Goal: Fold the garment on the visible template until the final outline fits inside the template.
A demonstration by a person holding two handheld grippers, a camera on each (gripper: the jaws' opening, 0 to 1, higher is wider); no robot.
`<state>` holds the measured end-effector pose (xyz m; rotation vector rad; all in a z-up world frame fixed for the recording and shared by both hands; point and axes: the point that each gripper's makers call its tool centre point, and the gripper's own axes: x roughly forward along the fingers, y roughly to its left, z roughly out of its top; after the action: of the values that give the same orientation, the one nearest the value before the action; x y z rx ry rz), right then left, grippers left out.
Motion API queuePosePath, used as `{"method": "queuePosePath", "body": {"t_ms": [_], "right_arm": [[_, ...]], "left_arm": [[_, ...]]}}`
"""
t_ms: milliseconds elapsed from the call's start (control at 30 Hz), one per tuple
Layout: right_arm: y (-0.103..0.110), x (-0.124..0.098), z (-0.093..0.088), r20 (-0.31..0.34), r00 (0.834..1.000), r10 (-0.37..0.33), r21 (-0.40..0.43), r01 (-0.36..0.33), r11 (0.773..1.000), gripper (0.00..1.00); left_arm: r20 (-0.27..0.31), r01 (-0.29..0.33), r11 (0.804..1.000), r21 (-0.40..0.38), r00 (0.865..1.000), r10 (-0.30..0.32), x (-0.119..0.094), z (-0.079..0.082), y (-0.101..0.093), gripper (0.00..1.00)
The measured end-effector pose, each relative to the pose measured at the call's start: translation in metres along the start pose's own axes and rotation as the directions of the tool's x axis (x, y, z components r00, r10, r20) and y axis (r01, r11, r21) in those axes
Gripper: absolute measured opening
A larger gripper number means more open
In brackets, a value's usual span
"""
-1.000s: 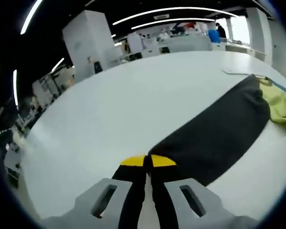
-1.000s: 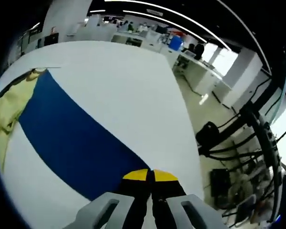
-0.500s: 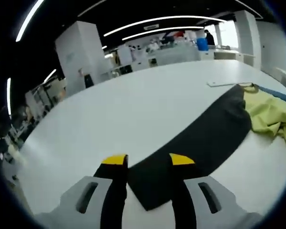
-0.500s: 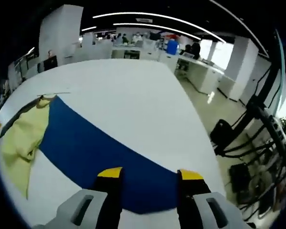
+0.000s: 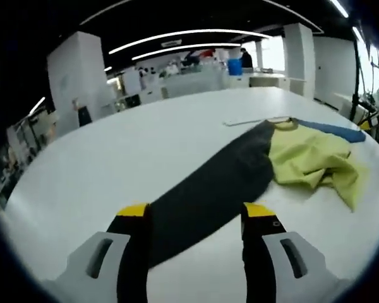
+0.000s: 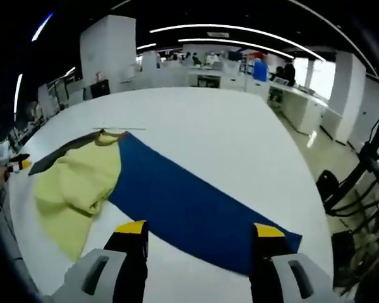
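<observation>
The garment (image 5: pixel 252 170) lies on the table (image 5: pixel 145 139); its sleeves (one per side) (image 6: pixel 196 211) stretch outward from the bunched middle (image 6: pixel 76 189).

Right gripper (image 6: pixel 199 230) — jaws spread wide, yellow tips apart, nothing between them. Just beyond the tips, a blue sleeve (image 6: pixel 189 205) lies flat on the white table (image 6: pixel 202 126), running from the tips up to a crumpled yellow body (image 6: pixel 79 186). A dark sleeve (image 6: pixel 57 154) shows past the yellow — on its far side from the blue.
</observation>
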<state>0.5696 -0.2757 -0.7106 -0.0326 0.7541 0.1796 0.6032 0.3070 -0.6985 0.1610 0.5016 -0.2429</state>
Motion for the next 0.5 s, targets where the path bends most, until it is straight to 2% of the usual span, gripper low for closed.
{"method": "queuePosePath", "body": {"t_ms": [100, 167, 267, 333, 500], "right_arm": [[0.016, -0.003, 0.000, 0.001, 0.999, 0.042, 0.005, -0.042, 0.999, 0.70], [0.026, -0.005, -0.001, -0.002, 0.998, 0.069, 0.001, -0.069, 0.998, 0.70], [0.041, -0.009, -0.003, -0.008, 0.994, 0.106, -0.014, -0.106, 0.994, 0.71], [0.053, -0.011, -0.007, -0.019, 0.991, 0.134, -0.026, -0.135, 0.991, 0.71], [0.077, -0.012, -0.018, -0.048, 0.983, 0.176, -0.059, -0.178, 0.982, 0.69]], "left_arm": [[0.011, 0.072, 0.997, -0.031, 0.997, -0.071, 0.000, 0.002, -0.027, 0.53], [0.007, 0.091, 0.996, -0.022, 0.996, -0.091, -0.001, 0.003, -0.038, 0.53], [0.006, 0.152, 0.988, 0.005, 0.988, -0.152, -0.003, 0.003, -0.064, 0.53], [0.005, 0.190, 0.982, -0.006, 0.982, -0.190, -0.005, 0.003, -0.079, 0.54], [0.005, 0.247, 0.969, -0.015, 0.969, -0.247, -0.007, 0.003, -0.111, 0.53]]}}
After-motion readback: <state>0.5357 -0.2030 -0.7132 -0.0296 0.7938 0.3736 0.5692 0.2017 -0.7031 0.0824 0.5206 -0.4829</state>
